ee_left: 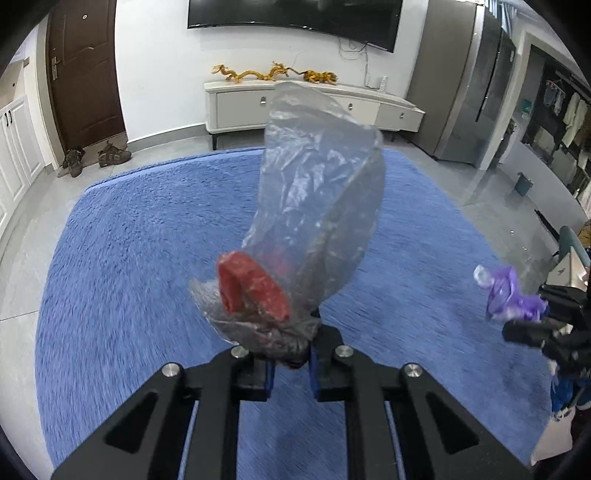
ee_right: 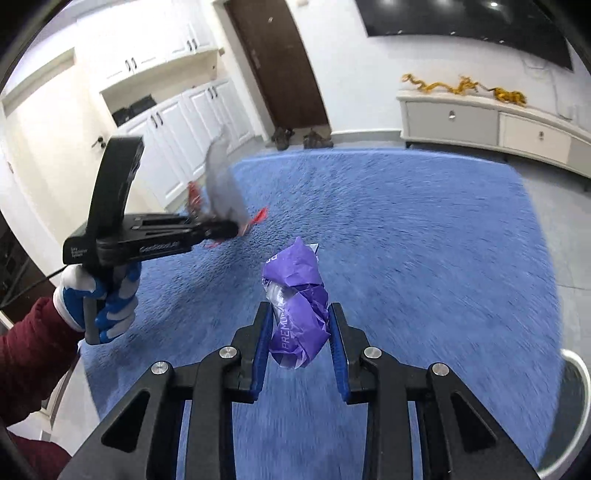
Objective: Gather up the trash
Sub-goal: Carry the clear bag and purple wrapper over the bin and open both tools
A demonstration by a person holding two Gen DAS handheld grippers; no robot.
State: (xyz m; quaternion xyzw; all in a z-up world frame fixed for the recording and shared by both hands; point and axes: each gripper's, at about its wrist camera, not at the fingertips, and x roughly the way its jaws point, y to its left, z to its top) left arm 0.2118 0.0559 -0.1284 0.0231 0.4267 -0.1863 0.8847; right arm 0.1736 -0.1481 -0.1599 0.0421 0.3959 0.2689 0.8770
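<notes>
Fingers of left gripper (ee_left: 290, 363) pinch one clear bag (ee_left: 314, 206); right gripper (ee_right: 300, 347) clamps one purple wrapper (ee_right: 297, 314).

Big fuzzy blue rug (ee_left: 147, 229) covers the floor. White TV cabinet (ee_left: 295, 105) with gold dragon figures (ee_left: 275, 73) on top, TV (ee_left: 295, 18) above. Brown door (ee_left: 85, 70), what looks like shoes (ee_left: 94, 158) beside it.

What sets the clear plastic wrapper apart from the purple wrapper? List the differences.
The clear plastic wrapper is see-through with a red ring inside; the purple wrapper is opaque, with white print.
The clear one stands tall and loose above the left gripper; the purple one is a crumpled, compact wad in the right gripper.
The clear one is pinched at its bottom end; the purple one is squeezed around its middle.
Both are held up above the blue rug.
</notes>
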